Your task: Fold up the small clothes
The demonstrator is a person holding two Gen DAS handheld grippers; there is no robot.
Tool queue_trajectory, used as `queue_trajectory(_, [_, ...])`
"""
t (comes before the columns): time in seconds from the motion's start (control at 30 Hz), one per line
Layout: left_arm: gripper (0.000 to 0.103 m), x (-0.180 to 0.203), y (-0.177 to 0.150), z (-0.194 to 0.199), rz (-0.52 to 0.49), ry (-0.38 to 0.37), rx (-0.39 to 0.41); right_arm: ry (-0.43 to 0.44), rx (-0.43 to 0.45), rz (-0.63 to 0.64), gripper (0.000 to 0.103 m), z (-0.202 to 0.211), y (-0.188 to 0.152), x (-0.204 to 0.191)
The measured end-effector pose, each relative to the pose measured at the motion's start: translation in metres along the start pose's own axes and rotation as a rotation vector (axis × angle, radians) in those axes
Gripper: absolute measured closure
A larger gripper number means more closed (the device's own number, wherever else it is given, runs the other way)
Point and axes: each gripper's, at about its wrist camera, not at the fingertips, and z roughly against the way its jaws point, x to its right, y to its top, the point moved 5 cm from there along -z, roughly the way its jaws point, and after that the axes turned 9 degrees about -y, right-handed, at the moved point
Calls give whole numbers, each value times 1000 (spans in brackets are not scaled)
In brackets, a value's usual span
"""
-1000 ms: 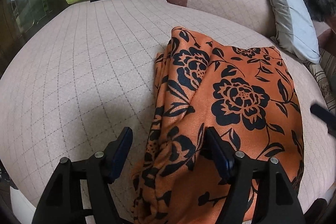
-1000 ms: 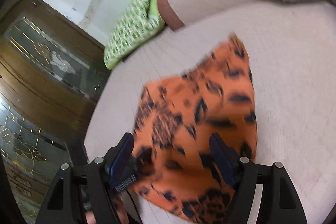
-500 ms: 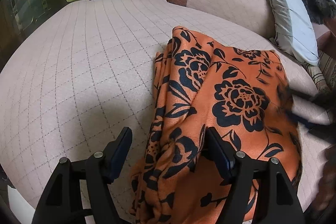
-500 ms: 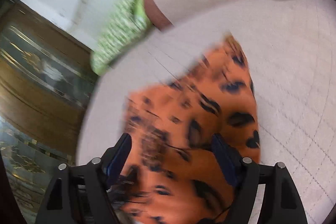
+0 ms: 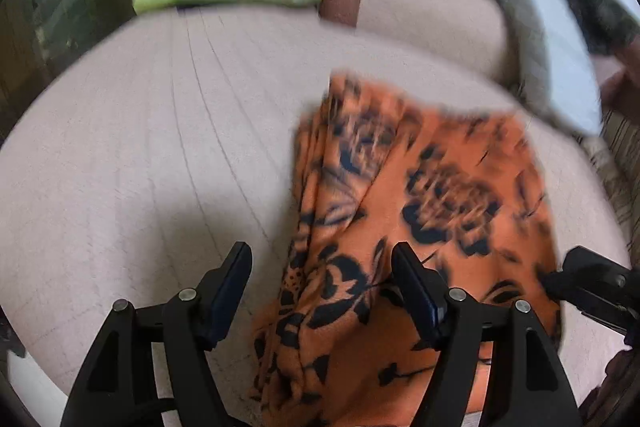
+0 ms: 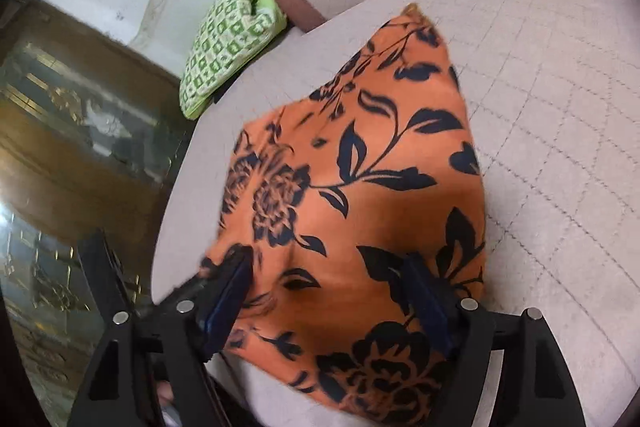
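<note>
Cloth: orange fabric w/ black flower-and-leaf print, soft, matte; folded into a rough rectangle, lies flat on the bed toward its near edge, right of mid. Left side bunched in long pleats, right side smoother.
Cloth, right view: looks like a tapering slab, far corner pointed, edges slightly curled.
Bed: pale pink-beige quilted cover, stitched diamond grid, rounded edges.
Left gripper: black plastic, blue pads; jaws spread wide, holding nothing. Sits at the near edge, right finger over the cloth's near part, left finger over bare quilt.
Right gripper: same build, jaws wide apart, low over the cloth's near end; both fingers over print. Can't tell if the pads touch fabric. Left view shows its black tip at the cloth's right edge.
Pillow: green/white check, puffy, at the far corner.
Bolster: beige w/ brown band, beside pillow.
Cushion: grey-white, leans at far right edge.
Note: left view is motion-blurred.
</note>
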Motion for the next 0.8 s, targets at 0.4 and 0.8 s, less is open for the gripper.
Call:
queue_trajectory(0.4, [20,38,-22,-28,-191,27,-108,-22,97,-25,23,34,50,27])
queue_trajectory(0.8, [19,31,-22,-34,-162,0,-120,102,-43,-272,45,-70,114,92])
